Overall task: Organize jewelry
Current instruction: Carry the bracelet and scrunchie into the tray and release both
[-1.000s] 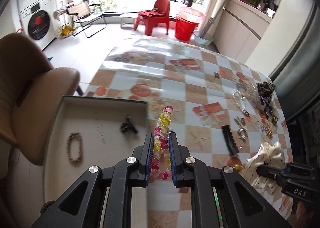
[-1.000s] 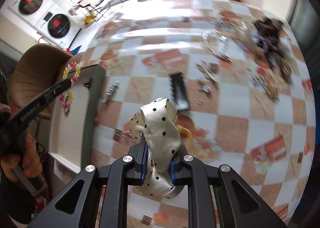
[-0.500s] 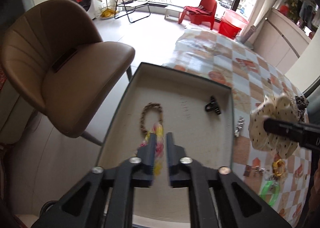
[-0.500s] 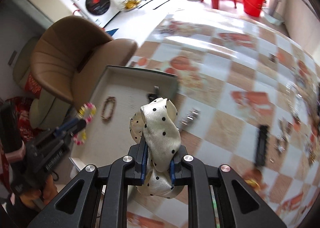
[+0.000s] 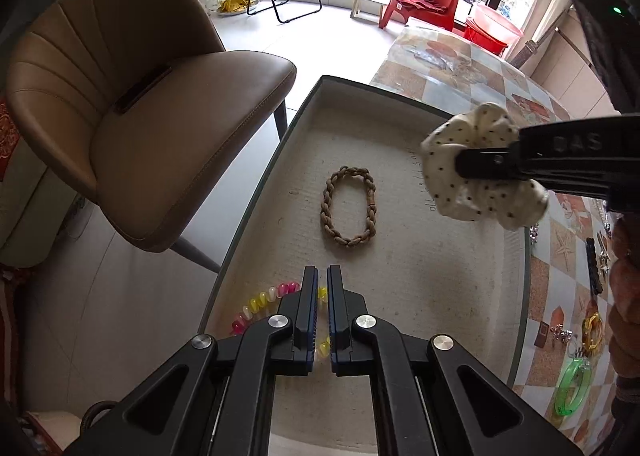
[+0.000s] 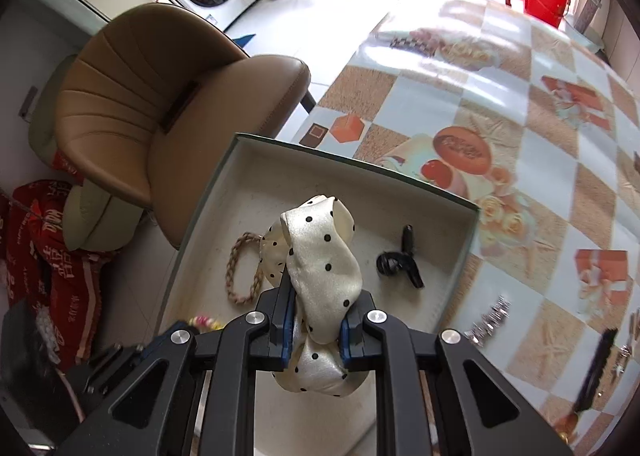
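Note:
A shallow beige-lined tray [image 5: 256, 191] [image 6: 352, 163] sits at the table's left edge. On its floor lie a brown braided bracelet [image 5: 348, 211] [image 6: 240, 272] and a black clip [image 6: 400, 264]. My left gripper [image 5: 323, 276] points down at the tray's near left corner. It is shut on a pink and yellow coil hair tie [image 5: 264, 304], and most of the coil trails out to the left onto the tray floor. My right gripper [image 6: 316, 284] hangs above the tray's middle, shut on a cream polka-dot scrunchie [image 6: 320, 256] [image 5: 480, 191].
A brown padded chair [image 5: 140, 115] stands close to the tray's left side. On the checked tablecloth [image 6: 540, 175] to the right lie a green bangle [image 5: 572, 388], a black hair clip [image 5: 594, 268] and a silver clip [image 6: 488, 320]. A person's hand [image 5: 628, 296] holds the right gripper.
Both grippers have swung left from the table to over the tray. The left one sank toward the tray's near corner with the coil tie. The right one brought the scrunchie along.

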`<act>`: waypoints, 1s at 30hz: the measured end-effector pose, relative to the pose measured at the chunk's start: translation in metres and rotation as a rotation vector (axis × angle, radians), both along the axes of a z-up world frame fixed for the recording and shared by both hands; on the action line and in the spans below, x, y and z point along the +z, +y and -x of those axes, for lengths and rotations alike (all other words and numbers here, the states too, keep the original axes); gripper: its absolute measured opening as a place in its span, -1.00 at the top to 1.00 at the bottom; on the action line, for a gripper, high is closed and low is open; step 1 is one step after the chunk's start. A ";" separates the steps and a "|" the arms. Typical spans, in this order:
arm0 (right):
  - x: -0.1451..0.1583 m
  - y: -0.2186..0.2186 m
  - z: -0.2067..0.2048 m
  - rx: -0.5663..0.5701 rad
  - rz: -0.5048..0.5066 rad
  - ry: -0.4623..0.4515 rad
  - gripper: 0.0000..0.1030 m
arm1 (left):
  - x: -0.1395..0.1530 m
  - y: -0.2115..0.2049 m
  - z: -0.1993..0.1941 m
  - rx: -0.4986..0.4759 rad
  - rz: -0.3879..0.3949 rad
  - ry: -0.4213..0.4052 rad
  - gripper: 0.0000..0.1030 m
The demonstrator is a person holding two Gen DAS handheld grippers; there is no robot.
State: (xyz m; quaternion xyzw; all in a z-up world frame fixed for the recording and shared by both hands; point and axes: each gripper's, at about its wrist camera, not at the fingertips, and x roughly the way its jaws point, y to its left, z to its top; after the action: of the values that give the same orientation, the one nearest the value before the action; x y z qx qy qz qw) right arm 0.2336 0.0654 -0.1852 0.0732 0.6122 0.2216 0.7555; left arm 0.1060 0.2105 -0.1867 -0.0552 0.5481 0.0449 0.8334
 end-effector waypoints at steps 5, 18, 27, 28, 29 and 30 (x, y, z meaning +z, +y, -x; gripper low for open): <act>-0.021 0.013 -0.008 0.007 0.022 0.024 0.59 | -0.007 -0.002 -0.003 -0.006 -0.008 0.012 0.83; -0.016 0.004 -0.008 -0.019 0.024 0.037 -0.27 | -0.006 -0.004 -0.001 0.009 -0.059 0.042 0.83; 0.019 -0.024 0.005 -0.081 -0.063 0.015 -0.56 | 0.001 -0.010 -0.002 0.011 -0.079 0.051 0.83; 0.022 -0.030 0.007 -0.094 -0.072 0.015 -0.56 | 0.001 -0.011 -0.001 0.010 -0.075 0.053 0.83; 0.025 -0.037 0.011 -0.107 -0.081 0.015 -0.56 | 0.001 -0.012 -0.002 0.008 -0.070 0.057 0.83; 0.028 -0.042 0.014 -0.118 -0.086 0.015 -0.57 | 0.001 -0.013 -0.001 0.007 -0.068 0.060 0.82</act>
State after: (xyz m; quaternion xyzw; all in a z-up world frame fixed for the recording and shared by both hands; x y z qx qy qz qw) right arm 0.2200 0.0239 -0.1577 0.1431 0.6025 0.2022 0.7587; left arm 0.1069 0.1979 -0.1853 -0.0274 0.5707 0.0678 0.8179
